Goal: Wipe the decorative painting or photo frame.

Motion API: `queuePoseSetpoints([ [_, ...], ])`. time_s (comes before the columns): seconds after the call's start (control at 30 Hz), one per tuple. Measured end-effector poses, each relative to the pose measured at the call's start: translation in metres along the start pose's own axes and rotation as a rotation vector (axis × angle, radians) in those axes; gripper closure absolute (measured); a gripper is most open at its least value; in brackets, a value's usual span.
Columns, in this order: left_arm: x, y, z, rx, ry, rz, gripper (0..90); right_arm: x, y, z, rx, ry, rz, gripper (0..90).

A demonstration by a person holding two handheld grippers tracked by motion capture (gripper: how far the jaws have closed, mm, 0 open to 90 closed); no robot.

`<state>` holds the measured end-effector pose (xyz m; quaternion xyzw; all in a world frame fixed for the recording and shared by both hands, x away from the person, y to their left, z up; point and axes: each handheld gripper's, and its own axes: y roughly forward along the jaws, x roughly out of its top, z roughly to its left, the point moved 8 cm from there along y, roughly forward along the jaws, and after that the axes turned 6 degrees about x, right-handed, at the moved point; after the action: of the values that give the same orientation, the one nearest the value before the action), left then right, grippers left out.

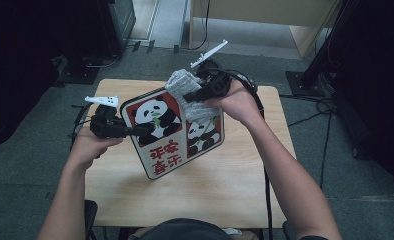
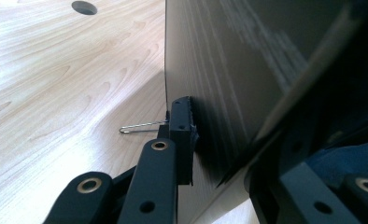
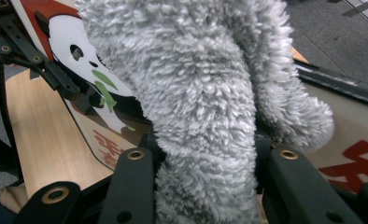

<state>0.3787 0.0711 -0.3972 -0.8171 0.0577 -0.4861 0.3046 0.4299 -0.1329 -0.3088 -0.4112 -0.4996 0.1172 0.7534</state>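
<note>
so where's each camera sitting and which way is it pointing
High view: above the person's side, looking forward and down at the table; both forearms, left claw holding the panda board.
Left gripper view: rides the left claw, looking along the board's edge.
Right gripper view: rides the right claw, facing the grey cloth.
All three views share the board.

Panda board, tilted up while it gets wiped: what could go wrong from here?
1. The left hand-held gripper pinches only the panda board's edge, so pressure from the cloth could twist it loose.
2. The board's lower corner rests on the smooth wooden table and might slide.
</note>
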Motion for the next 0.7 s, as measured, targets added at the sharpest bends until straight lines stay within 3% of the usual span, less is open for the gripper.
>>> queuePoseSetpoints([
  [0.33, -0.001, -0.001, 0.001, -0.004, 0.002, -0.003, 77.0, -0.013, 0.014, 0.002, 0.022, 0.002, -0.022, 65.9],
  [0.7, -0.004, -0.003, 0.001, 0.0, -0.005, -0.001, 77.0, -0.035, 0.034, 0.005, 0.017, 0.007, 0.0, 65.9],
])
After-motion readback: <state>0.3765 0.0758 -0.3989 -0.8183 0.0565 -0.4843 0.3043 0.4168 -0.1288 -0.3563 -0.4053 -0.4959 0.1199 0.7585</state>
